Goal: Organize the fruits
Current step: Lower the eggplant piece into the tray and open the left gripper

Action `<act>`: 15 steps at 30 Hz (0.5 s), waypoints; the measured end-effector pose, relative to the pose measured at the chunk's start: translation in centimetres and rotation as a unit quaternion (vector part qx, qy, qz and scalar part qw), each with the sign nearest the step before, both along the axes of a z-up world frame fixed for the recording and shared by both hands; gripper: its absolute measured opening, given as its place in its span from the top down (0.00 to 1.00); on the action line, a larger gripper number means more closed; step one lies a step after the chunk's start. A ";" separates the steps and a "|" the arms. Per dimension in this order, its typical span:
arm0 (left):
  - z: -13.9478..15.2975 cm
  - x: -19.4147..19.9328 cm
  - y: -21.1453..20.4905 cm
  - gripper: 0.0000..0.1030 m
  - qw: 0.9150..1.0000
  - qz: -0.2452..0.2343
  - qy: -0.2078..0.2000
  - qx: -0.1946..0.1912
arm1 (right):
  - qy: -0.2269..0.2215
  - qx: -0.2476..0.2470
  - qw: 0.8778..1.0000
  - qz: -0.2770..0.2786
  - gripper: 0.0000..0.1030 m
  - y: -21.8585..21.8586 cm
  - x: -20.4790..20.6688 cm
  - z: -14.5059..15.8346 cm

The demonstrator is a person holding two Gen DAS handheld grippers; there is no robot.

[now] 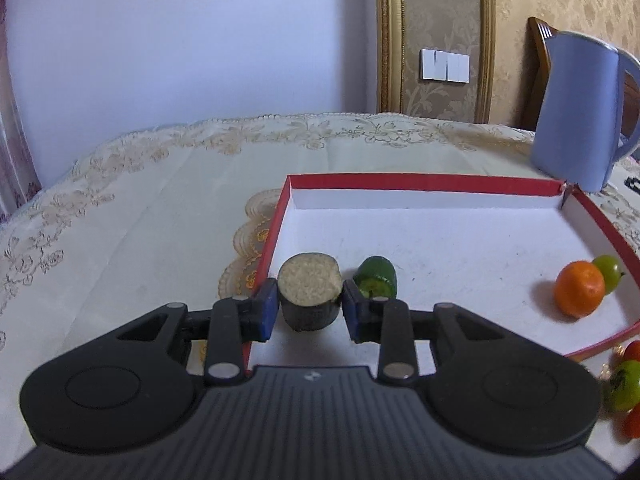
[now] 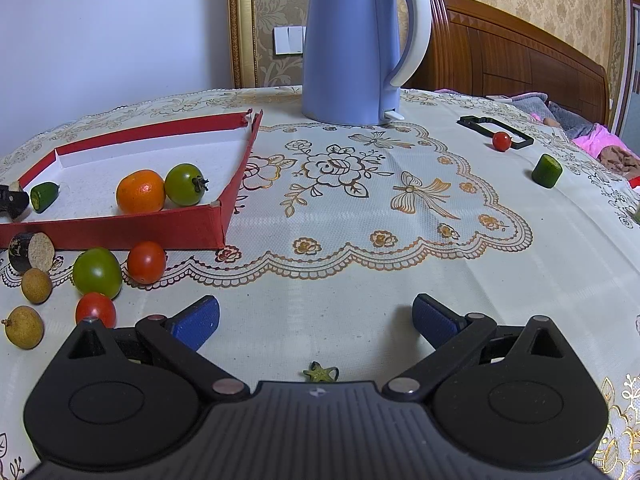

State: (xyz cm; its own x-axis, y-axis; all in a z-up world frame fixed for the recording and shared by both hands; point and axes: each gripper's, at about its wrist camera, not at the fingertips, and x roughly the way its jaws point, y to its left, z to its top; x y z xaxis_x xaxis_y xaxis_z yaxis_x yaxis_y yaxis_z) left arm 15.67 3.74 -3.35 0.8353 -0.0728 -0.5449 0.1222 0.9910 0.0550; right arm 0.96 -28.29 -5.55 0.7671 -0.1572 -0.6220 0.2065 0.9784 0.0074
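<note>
My left gripper point(image 1: 309, 304) is shut on a dark-skinned eggplant chunk point(image 1: 310, 290) with a pale cut face, held just inside the near left corner of the red tray point(image 1: 420, 181). A green cucumber piece point(image 1: 377, 276), an orange point(image 1: 579, 288) and a green tomato point(image 1: 609, 273) lie in the tray. My right gripper point(image 2: 316, 322) is open and empty above the tablecloth. In the right wrist view the tray point(image 2: 120, 229) is at left; in front of it lie another eggplant chunk point(image 2: 31, 252), a green tomato point(image 2: 97, 272), red tomatoes point(image 2: 146, 262) and longans point(image 2: 36, 285).
A blue kettle point(image 2: 352, 44) stands behind the tray. Far right lie a small red tomato point(image 2: 501, 141), a black frame point(image 2: 496, 130) and a cucumber piece point(image 2: 547, 170). A green tomato stem point(image 2: 320, 374) lies by my right gripper. The round table's edge curves at left.
</note>
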 end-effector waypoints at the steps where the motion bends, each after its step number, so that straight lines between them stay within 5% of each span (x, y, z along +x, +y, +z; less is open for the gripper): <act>1: 0.0 0.0 -0.1 0.70 1.000 -0.001 0.001 0.001 | 0.000 0.000 1.000 0.000 0.00 0.0 0.0 0.0; 3: -0.1 -0.1 -0.1 0.68 1.000 -0.005 0.006 -0.004 | 0.000 0.000 1.000 0.000 0.00 0.0 0.0 0.0; 5: 0.0 -0.5 0.0 0.54 1.000 -0.011 0.004 -0.006 | 0.000 0.000 1.000 0.000 0.00 0.0 0.0 0.0; 15: 1.5 -7.0 1.0 0.33 1.000 -0.006 -0.022 -0.010 | 0.000 0.000 1.000 0.000 0.00 0.0 0.0 0.0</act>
State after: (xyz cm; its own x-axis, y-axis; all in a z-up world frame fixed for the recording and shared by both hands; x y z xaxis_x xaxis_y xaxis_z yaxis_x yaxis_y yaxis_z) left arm 8.67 4.74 -1.86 0.8579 -0.0943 -0.5051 0.1326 0.9903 0.0404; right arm 0.99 -28.30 -5.58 0.7674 -0.1574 -0.6215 0.2067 0.9784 0.0074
